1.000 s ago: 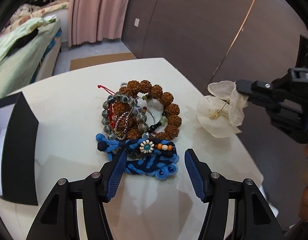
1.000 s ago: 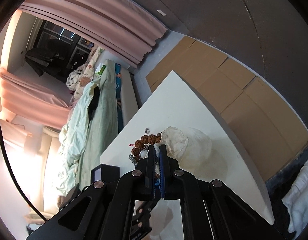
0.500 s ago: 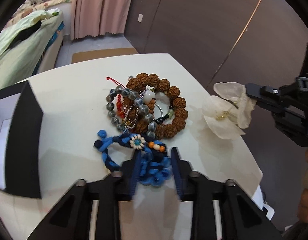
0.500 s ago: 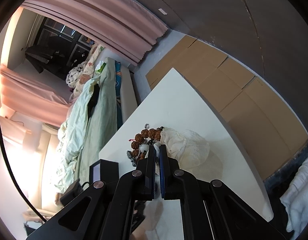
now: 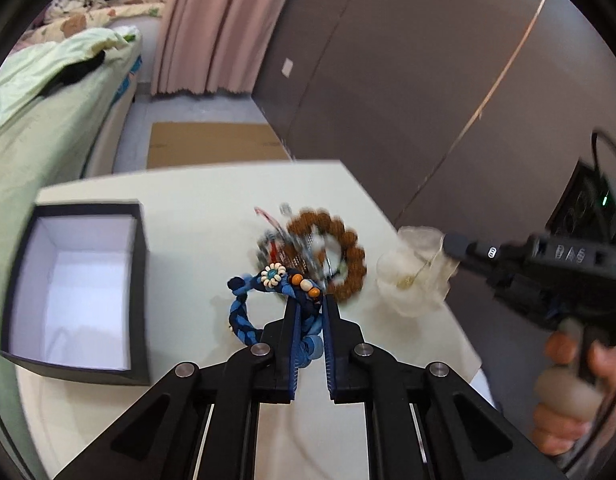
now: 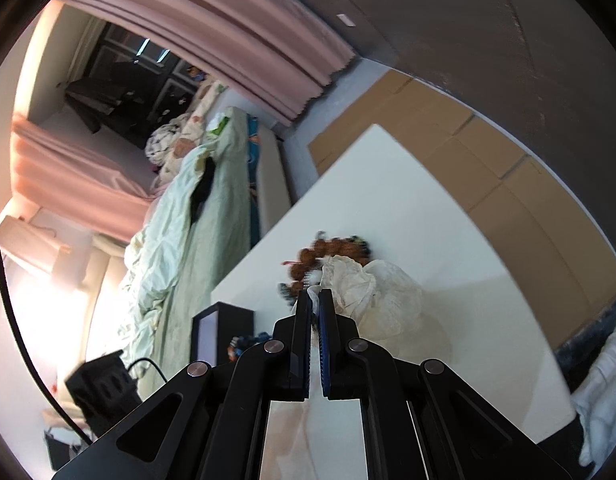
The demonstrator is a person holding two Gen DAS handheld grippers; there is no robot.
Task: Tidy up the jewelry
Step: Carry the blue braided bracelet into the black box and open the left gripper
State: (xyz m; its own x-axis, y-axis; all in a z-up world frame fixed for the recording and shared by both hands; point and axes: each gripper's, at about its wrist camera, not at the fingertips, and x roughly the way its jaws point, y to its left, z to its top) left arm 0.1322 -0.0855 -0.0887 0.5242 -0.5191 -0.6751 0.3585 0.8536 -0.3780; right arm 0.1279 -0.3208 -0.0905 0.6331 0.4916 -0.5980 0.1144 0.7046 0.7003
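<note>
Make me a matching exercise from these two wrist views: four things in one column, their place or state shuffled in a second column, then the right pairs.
1. blue braided bracelet
2. white flower piece
3. black box
4. brown bead bracelet

A. lying on the table in the jewelry pile
B. pinched in the left gripper
C. open, white inside
D. pinched in the right gripper

Pairs: 1-B, 2-D, 3-C, 4-A

Pink curtains (image 5: 212, 28) hung beside a grey-brown wall (image 5: 407, 60), flattened cardboard (image 5: 212, 145) lay on the floor, a bed with pale green bedding (image 5: 40, 92) stood left, a white table (image 6: 407, 208) filled the foreground.
</note>
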